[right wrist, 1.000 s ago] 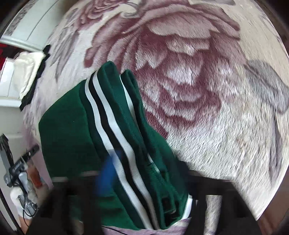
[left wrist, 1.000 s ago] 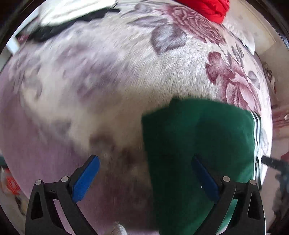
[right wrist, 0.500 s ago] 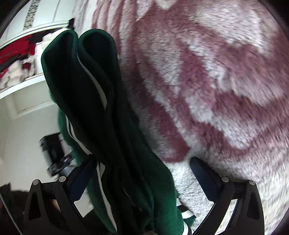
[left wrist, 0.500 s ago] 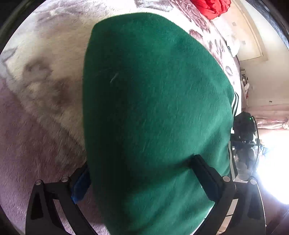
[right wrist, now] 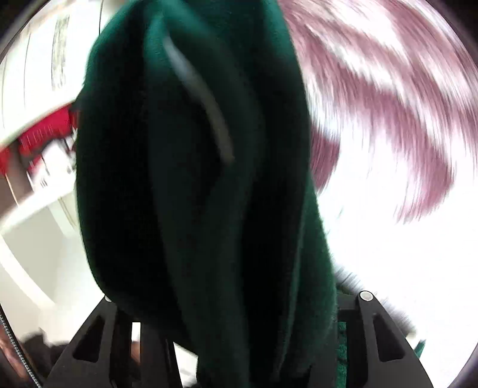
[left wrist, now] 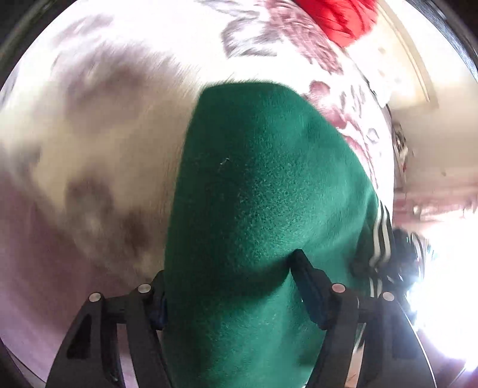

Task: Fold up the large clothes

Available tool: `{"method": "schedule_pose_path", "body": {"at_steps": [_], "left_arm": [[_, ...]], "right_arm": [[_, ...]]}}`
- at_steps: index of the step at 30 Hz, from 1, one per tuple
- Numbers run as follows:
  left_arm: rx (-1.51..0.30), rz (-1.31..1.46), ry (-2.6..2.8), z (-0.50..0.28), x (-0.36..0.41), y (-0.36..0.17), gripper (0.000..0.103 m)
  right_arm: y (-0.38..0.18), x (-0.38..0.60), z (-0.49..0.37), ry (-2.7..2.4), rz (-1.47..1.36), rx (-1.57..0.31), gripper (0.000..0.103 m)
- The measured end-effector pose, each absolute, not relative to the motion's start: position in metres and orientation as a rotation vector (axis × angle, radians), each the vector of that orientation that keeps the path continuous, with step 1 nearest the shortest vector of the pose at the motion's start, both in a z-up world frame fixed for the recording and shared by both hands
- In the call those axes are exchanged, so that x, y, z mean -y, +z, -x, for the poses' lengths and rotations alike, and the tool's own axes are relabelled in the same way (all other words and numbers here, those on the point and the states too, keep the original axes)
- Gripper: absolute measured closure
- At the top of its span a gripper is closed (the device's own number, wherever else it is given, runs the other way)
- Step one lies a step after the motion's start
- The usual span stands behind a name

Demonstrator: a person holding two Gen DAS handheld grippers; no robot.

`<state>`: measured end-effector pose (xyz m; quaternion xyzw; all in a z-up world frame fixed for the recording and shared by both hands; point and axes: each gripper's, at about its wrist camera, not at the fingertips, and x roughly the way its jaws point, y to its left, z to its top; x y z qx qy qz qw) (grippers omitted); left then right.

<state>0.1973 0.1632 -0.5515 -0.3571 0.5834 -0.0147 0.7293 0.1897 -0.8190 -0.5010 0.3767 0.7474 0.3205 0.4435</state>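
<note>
Both hand-held grippers clamp the green garment (left wrist: 263, 209): left hand-held gripper (left wrist: 230, 286), right hand-held gripper (right wrist: 227, 313). The fabric hides their fingertips. Beyond it lies the blurred floral blanket (left wrist: 113, 125), then something red (left wrist: 343, 21).

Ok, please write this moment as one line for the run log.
stage: fold in progress | left gripper: shut on green garment | right gripper: shut on green garment | surface: floral blanket | nearby: red cloth
</note>
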Motion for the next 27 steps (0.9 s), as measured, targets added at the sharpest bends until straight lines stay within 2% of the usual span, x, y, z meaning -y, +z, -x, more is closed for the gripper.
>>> {"method": "schedule_pose_path", "body": {"at_steps": [4,5,7,8,11,13,14,16,17,19,23,27], "left_arm": [[-1.364,0.642,-0.201,-0.242,-0.172,-0.558,0.035],[-1.401,0.62,-0.223,-0.245,-0.172,-0.568,0.032],[-1.452,0.618,-0.281,-0.244,-0.173,-0.585,0.017],[-1.464,0.642,-0.317,-0.243,-0.172,-0.591,0.016],[-1.446,0.648,-0.347,-0.238,-0.167,-0.593,0.016],[-1.409,0.634,-0.337,-0.238,-0.163,-0.586,0.019],[-1.387,0.629,-0.322,-0.237,-0.159,-0.581,0.021],[-1.361,0.622,-0.306,-0.234,-0.157,-0.568,0.035],[-1.354,0.625,-0.306,-0.235,-0.157,-0.561,0.039],[-1.349,0.647,-0.314,-0.24,-0.159,-0.551,0.045],[-1.34,0.644,-0.351,-0.273,-0.16,-0.52,0.045],[-1.285,0.606,-0.391,-0.342,-0.152,-0.491,0.045]], "right_arm": [[-0.508,0.824,-0.135,0.678,-1.201,-1.791,0.054],[-0.514,0.825,-0.125,0.644,-1.183,-1.766,0.046],[-0.524,0.829,-0.115,0.585,-1.099,-1.726,0.036],[-0.527,0.829,-0.114,0.582,-1.057,-1.703,0.031],[-0.539,0.827,-0.115,0.603,-1.115,-1.659,0.022],[-0.543,0.818,-0.121,0.593,-1.117,-1.649,0.02],[-0.542,0.812,-0.125,0.581,-1.107,-1.637,0.025],[-0.538,0.802,-0.131,0.554,-1.128,-1.649,0.045],[-0.534,0.801,-0.134,0.534,-1.15,-1.653,0.052],[-0.52,0.801,-0.14,0.525,-1.162,-1.643,0.058],[-0.48,0.799,-0.169,0.53,-1.175,-1.608,0.06],[-0.444,0.8,-0.227,0.547,-1.16,-1.543,0.06]]}}
